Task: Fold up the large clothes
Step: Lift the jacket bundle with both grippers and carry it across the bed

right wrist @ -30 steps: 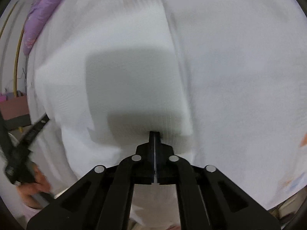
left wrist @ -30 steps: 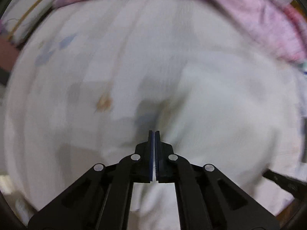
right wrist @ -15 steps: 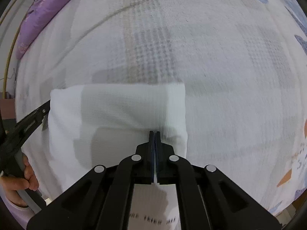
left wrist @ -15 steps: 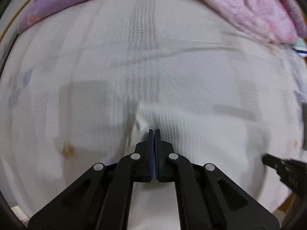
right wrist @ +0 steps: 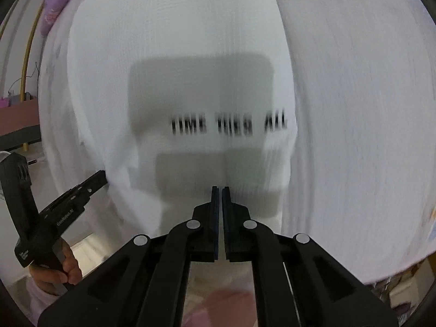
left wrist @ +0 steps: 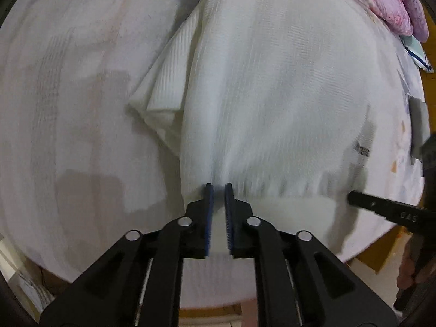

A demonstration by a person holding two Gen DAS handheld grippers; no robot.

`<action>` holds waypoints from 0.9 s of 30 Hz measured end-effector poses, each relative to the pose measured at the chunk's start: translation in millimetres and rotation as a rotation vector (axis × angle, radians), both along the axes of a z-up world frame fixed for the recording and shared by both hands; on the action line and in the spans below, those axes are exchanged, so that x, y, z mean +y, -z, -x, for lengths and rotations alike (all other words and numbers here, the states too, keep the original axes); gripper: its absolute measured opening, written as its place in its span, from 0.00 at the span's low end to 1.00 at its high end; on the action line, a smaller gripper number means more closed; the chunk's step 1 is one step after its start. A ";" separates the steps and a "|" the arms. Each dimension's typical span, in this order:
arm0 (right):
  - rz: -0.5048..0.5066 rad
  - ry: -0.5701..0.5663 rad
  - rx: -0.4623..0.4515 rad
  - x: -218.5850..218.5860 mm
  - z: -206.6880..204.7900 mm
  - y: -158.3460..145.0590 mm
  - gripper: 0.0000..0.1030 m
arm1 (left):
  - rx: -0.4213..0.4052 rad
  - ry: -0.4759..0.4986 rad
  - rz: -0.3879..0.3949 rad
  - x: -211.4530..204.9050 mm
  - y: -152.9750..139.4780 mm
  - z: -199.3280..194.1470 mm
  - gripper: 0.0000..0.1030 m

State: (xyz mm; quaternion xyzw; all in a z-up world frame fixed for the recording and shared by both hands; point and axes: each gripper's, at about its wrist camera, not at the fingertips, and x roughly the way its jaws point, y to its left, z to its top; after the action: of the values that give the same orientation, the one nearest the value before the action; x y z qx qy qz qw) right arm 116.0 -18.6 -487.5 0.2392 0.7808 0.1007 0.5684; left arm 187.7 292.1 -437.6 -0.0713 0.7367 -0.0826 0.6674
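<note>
A white ribbed garment (left wrist: 272,87) lies folded on the pale bed sheet (left wrist: 68,95), one sleeve (left wrist: 166,87) sticking out at its left. Its black lettering shows in the right wrist view (right wrist: 229,124). My left gripper (left wrist: 218,188) is at the garment's near hem, jaws slightly parted with white cloth between them. My right gripper (right wrist: 218,190) is at the near hem too, jaws almost closed on a thin layer of cloth. Each gripper shows in the other's view: the right gripper (left wrist: 381,209) at the hem's right end, the left gripper (right wrist: 68,204) at its left end.
A pink and purple quilt (left wrist: 395,5) is bunched at the far right of the bed. The sheet's near edge (left wrist: 218,299) runs just below the grippers. A brown shelf (right wrist: 16,120) and a yellow pole (right wrist: 30,46) stand off the bed's left side.
Both grippers have drawn back toward the bed's near edge with the hem. The garment now lies stretched out in front of them, lettering up. The left jaws have parted slightly.
</note>
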 end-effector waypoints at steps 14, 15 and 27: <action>-0.024 0.098 -0.187 -61.6 -45.3 -14.8 0.80 | -0.166 0.106 0.122 14.7 -1.1 -89.1 0.81; -0.054 0.113 -0.207 -73.5 -37.7 -12.5 0.80 | -0.159 0.104 0.160 16.4 -0.6 -90.1 0.81; -0.471 0.169 -0.304 -66.5 -31.3 42.3 0.94 | -0.030 -0.279 0.821 80.1 57.8 -58.5 0.91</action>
State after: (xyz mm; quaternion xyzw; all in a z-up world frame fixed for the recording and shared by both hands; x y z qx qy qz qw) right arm 147.2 -85.1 -529.8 0.4109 0.6190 0.2662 0.6141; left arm 246.1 372.2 -495.4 -0.4286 0.6163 -0.2790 0.5988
